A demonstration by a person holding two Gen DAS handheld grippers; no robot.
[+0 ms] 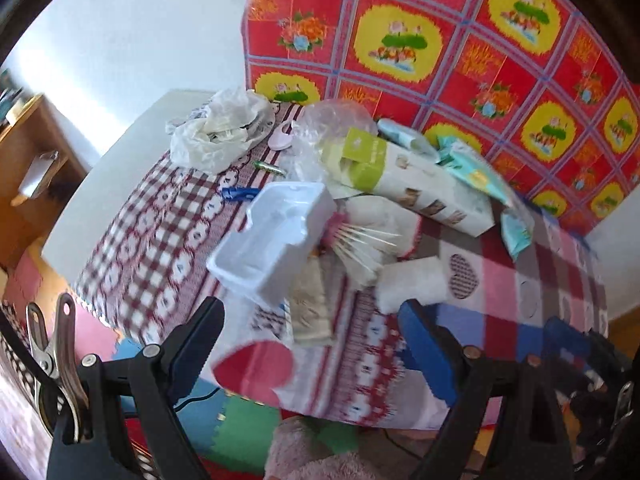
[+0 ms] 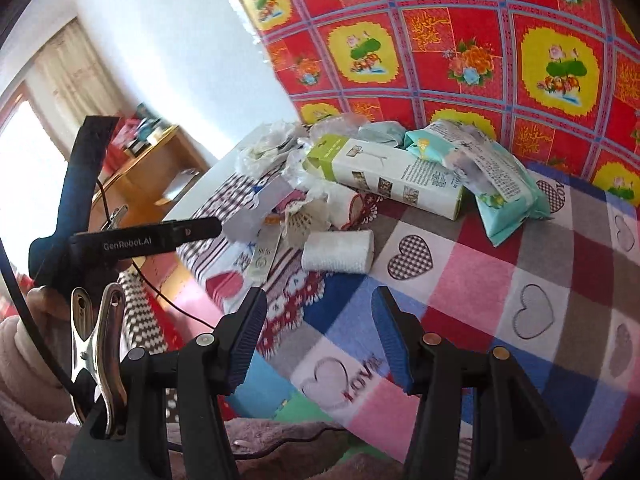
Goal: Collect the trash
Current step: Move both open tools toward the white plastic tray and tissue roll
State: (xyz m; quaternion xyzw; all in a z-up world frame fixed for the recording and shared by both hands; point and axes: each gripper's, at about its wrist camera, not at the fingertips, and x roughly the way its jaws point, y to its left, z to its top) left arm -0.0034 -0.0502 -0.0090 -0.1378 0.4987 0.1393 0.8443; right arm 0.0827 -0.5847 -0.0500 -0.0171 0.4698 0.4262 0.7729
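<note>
Nothing collected yet, as far as either view shows: all the trash sits piled on the table [image 2: 500, 280], mostly at its far side by the red floral cloth [image 2: 440, 40]. Left gripper [image 1: 312, 344] is spread wide and empty, hovering over the near table edge just short of the white tray [image 1: 272, 240]; right gripper [image 2: 320, 336] is also released, nothing between the jaws, aimed toward the gauze roll [image 2: 338, 252]. Still to pick: tray, roll, long carton [image 2: 396, 176], teal wipes pack [image 2: 496, 184], crumpled bag [image 1: 216, 132], shuttlecock [image 2: 304, 220], toothpick bundle [image 1: 364, 244], battery [image 1: 268, 167], blue clip [image 1: 238, 194]. No bin or bag for the trash is in view, so the drop-off spot is unknown. Left view is motion-blurred; small wrappers under the tray are hard to identify. Carton hides whatever lies behind it.
</note>
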